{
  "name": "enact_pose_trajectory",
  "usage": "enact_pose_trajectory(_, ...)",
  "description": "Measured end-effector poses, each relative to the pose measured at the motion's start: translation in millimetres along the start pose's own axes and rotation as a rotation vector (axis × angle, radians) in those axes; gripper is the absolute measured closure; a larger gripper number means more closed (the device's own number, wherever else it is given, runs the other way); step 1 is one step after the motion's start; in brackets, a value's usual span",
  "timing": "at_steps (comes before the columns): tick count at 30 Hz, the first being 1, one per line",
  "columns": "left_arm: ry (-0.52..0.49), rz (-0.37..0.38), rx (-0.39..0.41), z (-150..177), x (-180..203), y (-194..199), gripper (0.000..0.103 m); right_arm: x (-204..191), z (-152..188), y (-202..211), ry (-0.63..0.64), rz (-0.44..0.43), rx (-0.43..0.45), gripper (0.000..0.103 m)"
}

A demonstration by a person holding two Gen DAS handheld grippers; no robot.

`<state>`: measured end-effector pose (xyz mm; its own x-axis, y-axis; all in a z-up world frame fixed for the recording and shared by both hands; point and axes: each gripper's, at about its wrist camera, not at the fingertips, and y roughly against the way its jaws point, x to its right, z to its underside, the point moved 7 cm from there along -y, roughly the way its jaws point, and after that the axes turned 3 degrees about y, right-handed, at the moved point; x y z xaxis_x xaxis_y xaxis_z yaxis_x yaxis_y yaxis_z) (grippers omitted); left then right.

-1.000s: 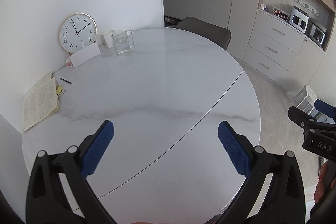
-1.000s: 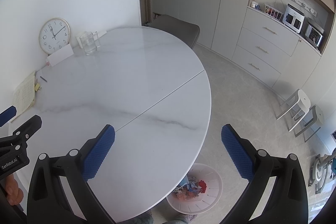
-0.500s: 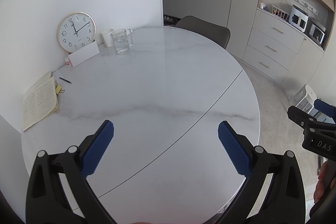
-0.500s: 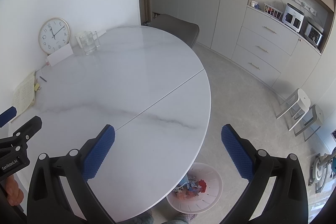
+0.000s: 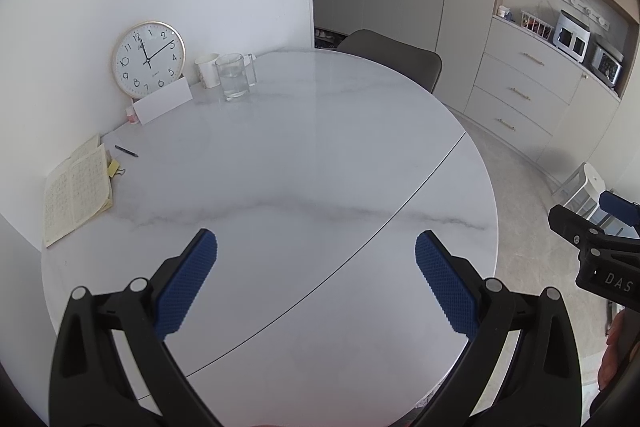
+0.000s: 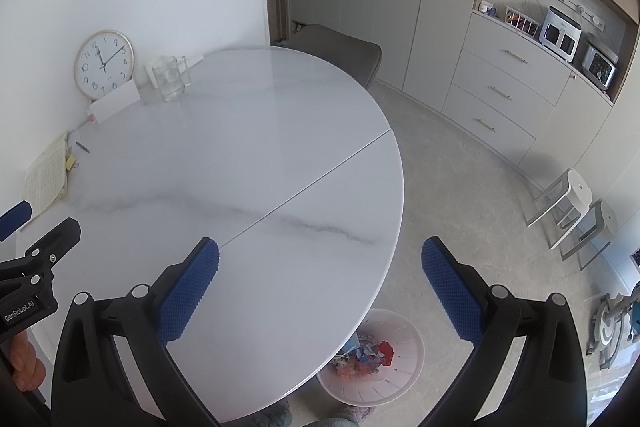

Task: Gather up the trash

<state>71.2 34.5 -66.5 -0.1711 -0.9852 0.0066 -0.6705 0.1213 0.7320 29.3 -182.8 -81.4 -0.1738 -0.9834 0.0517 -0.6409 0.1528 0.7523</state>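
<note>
My left gripper [image 5: 316,247] is open above the near part of the round white marble table [image 5: 320,147], with nothing between its blue pads. My right gripper [image 6: 320,255] is open too, held over the table's near right edge. On the floor below that edge stands a white wastebasket [image 6: 404,371] with several coloured scraps of trash [image 6: 366,357] inside. The right gripper [image 5: 604,227] shows at the right edge of the left wrist view, and the left gripper [image 6: 28,255] at the left edge of the right wrist view. No loose trash shows on the tabletop.
Along the wall side of the table are a round clock [image 5: 149,59], a white card [image 5: 162,103], a white cup [image 5: 207,70], a glass pitcher [image 5: 233,77], an open notebook [image 5: 76,193], a pen [image 5: 126,151] and a yellow binder clip [image 5: 114,167]. A grey chair [image 5: 394,61] stands behind the table, stools [image 6: 568,207] on the right.
Both views have shifted very slightly; the grippers stay open and hold nothing.
</note>
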Motion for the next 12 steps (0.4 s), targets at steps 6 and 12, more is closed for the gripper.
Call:
enact_pose_trajectory(6, 0.001, 0.004, -0.017, 0.2, -0.2, -1.5, 0.008, 0.4, 0.6, -0.9, 0.007, -0.003, 0.000, 0.002)
enact_pose_trajectory(12, 0.005, 0.005, -0.022, 0.5, -2.2, -2.7, 0.008, -0.1, 1.2, -2.4, 0.011, -0.005, -0.006, 0.002)
